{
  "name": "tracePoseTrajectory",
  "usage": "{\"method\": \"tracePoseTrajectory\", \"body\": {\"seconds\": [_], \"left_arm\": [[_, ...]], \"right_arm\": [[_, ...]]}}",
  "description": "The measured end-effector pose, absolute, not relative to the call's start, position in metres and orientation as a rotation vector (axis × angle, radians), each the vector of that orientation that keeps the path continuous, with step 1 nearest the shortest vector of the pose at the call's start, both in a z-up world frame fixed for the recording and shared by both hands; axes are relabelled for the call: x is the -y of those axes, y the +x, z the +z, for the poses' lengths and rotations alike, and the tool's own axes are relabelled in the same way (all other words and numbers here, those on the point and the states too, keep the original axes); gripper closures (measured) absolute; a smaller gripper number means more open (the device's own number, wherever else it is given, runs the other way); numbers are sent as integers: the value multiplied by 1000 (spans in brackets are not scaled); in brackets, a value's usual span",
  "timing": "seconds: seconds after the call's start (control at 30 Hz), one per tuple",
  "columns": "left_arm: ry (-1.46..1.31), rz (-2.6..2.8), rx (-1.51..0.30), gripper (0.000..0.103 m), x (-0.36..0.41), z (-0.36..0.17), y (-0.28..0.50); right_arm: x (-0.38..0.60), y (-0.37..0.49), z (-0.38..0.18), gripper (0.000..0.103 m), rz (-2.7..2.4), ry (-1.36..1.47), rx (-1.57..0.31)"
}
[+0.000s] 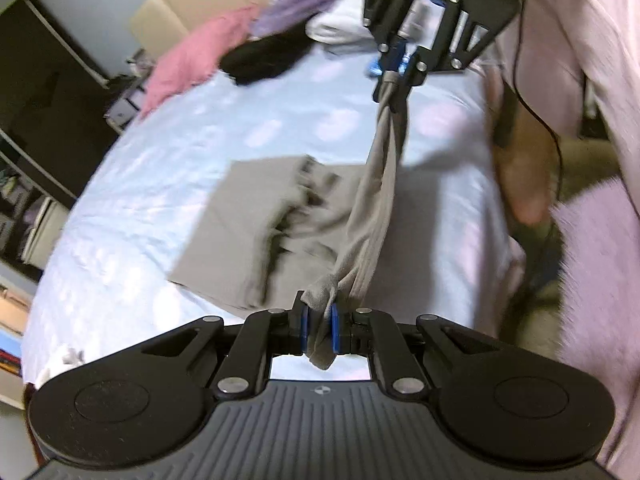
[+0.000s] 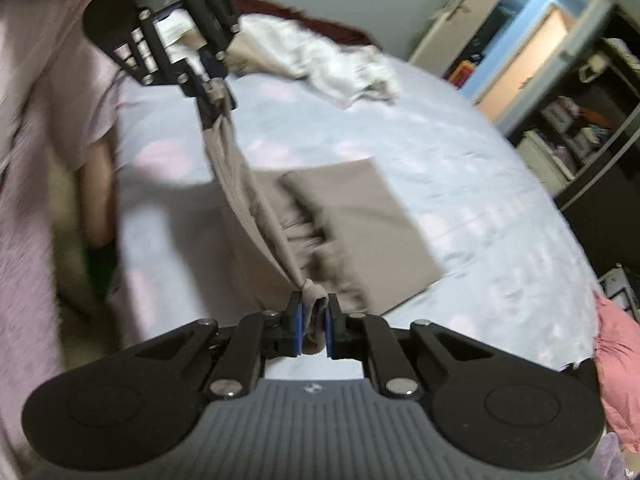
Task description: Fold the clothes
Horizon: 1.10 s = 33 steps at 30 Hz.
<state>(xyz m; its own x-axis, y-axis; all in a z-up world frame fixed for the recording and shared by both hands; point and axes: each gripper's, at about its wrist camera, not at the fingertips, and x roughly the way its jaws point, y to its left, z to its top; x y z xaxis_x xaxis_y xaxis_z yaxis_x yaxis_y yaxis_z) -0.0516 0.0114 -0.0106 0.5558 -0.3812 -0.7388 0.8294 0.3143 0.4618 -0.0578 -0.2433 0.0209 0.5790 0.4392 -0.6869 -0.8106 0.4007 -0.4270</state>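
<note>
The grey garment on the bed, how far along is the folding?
Partly done: the grey garment lies flat on the bed at one end. In hand: left gripper and right gripper each clamp a corner, lifting one edge. Left: finishing this fold, then the pink, purple and black clothes.

Taupe-grey garment [image 1: 256,220] on a pale blue bed sheet [image 1: 200,128] with faint pinkish blotches; pink [image 1: 184,60], purple [image 1: 296,4] and black [image 1: 264,60] clothes behind. Tongs are black with blue pads [image 1: 335,328].

Left gripper [image 1: 319,330] and right gripper [image 2: 311,330] — both clamped, angled downward, facing each other
</note>
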Motion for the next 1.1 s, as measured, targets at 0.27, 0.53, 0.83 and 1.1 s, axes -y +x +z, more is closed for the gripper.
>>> {"method": "tracePoseTrajectory", "body": {"seconds": [0.27,0.53,0.83,1.1], "left_arm": [[839,-814,-568,95,-18,29,18],[628,-802,-705,95,-16,27,119],[476,-788,-867,95,-26,-17,197],[358,-710,-934,87,-40,-48,230]], "right_arm": [[241,18,47,91,761,-726,-516],[226,103,28,91,707,-600,-607],[214,168,-21,91,686,-484,-764],[209,196,-41,73,629,-463,-792]]}}
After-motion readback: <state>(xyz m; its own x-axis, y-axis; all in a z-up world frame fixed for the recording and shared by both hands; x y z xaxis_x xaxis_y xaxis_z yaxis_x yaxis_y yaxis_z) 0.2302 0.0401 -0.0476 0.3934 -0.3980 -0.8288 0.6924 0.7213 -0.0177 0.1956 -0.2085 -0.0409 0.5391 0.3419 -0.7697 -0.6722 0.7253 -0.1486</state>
